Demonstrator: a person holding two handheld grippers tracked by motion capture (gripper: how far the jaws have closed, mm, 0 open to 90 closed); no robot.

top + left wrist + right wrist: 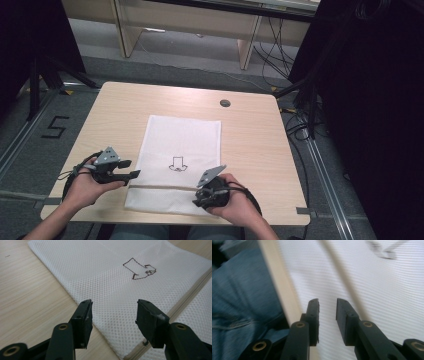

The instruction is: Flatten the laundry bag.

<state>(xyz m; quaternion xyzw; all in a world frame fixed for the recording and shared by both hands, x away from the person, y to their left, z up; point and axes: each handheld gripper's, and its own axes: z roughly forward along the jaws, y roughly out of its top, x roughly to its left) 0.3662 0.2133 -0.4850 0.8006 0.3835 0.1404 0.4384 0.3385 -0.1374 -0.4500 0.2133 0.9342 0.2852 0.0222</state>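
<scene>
A white mesh bag (182,137) lies flat in the middle of the table, with a drawn black arrow (177,164) and a zipper (160,187) across its near end. My left gripper (131,169) is at the bag's left edge near the zipper. In the left gripper view it (113,305) stands open, low over the mesh bag (100,272), with nothing between its jaws. My right gripper (202,199) hovers over the bag's near right corner. In the right gripper view it (327,302) is open by a narrow gap above the mesh (374,290), beside the zipper (342,272).
The wooden table (250,150) has a round cable hole (225,103) at the back. Its front edge (279,285) lies just left of the right jaws, with the person's blue trousers (239,297) beyond it. Black stands and cables (305,100) crowd the floor at right.
</scene>
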